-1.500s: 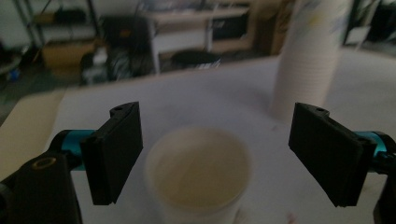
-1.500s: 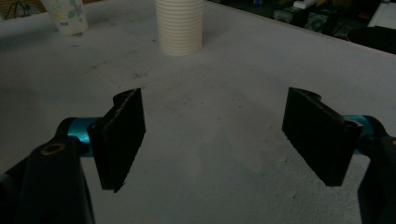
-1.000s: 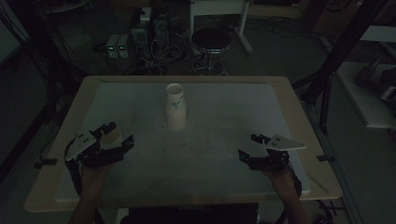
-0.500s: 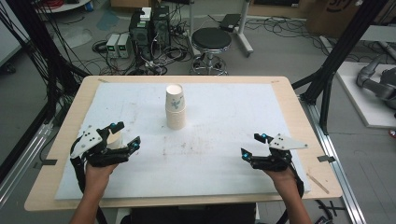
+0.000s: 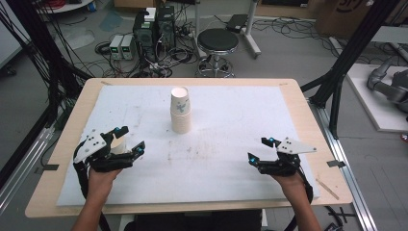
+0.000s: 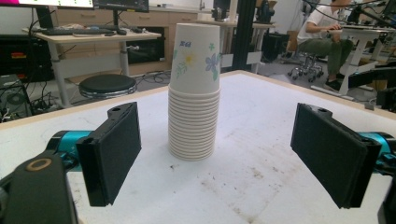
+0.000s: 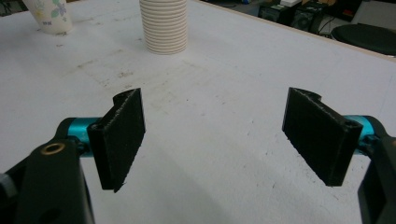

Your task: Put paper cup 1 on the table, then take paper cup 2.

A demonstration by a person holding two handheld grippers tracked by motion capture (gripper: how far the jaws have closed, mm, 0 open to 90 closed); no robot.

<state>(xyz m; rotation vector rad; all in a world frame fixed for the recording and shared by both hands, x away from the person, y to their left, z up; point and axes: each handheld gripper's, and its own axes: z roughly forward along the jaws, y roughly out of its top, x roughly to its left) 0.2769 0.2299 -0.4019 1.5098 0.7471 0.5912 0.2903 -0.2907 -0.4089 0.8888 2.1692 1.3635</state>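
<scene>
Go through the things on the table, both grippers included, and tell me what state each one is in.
Stack of paper cups: upright, nested, standing untouched mid-table.
Single paper cup: upright on the table, apart from the stack, not gripped.
Left gripper: open, nothing between the jaws, aimed at the stack.
Right gripper: open, empty, held over bare table.

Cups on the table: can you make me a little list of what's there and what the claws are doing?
Stack of cups: upright, middle of the table, flowers on the top cup
Single cup: upright beside the left claw, not gripped
Left claw: open, nothing between its jaws, faces the stack
Right claw: open, empty, over bare table
</scene>
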